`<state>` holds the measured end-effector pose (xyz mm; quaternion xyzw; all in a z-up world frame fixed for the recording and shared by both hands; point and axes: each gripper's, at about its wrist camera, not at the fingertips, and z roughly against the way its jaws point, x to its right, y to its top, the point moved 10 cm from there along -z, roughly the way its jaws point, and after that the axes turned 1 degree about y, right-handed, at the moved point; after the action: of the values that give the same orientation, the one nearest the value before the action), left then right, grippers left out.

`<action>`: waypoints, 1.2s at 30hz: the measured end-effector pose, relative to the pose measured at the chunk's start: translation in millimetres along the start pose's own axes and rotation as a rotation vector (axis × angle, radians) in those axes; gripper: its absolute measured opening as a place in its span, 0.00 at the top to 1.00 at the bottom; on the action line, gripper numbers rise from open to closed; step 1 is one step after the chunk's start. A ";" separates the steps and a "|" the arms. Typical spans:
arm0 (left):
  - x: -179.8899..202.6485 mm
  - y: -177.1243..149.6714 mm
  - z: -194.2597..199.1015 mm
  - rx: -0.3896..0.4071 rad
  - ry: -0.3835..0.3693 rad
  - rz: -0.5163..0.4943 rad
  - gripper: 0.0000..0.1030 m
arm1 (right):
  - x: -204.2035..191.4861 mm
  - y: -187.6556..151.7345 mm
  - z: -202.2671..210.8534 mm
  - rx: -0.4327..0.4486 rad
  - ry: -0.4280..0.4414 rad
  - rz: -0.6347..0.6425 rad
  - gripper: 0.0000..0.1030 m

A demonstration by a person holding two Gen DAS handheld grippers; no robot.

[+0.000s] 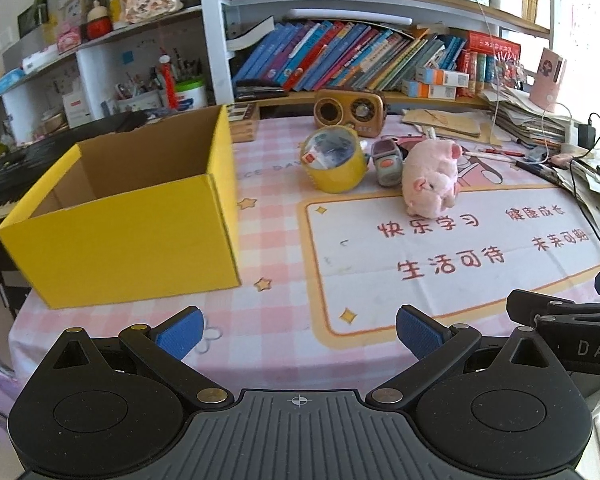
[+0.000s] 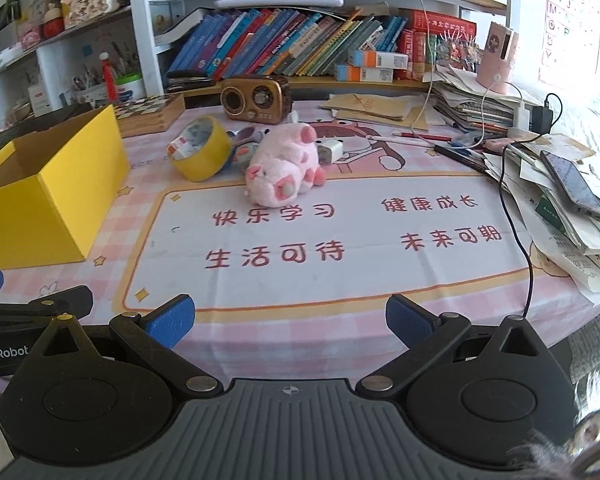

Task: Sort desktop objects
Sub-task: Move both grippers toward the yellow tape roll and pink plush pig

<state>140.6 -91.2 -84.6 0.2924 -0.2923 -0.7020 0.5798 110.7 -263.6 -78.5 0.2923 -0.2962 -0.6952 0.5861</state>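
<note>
Grippers, left (image 1: 300, 332) and right (image 2: 290, 320) (both spread), overhang the desk's near edge (image 2: 340, 344).

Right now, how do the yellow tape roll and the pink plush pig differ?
The tape roll is a yellow ring, hollow in the middle, standing tilted on its edge; the plush pig is pink, furry and solid, lying low on the mat. The roll sits nearer the yellow box. Both rest on the desk, ungripped.

Yellow box (image 1: 140, 232), yellow tape roll (image 1: 334, 160), pink plush pig (image 1: 430, 176), pink-and-white checked tablecloth (image 1: 268, 168)
</note>
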 end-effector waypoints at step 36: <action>41.1 76.7 -99.8 -0.065 0.071 0.096 0.00 | 52.6 87.7 -122.9 -0.079 0.146 0.026 0.01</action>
<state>258.4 -150.8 -95.7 0.2839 -0.2623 -0.6716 0.6321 252.1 -336.1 -95.7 0.3150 -0.2287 -0.6756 0.6261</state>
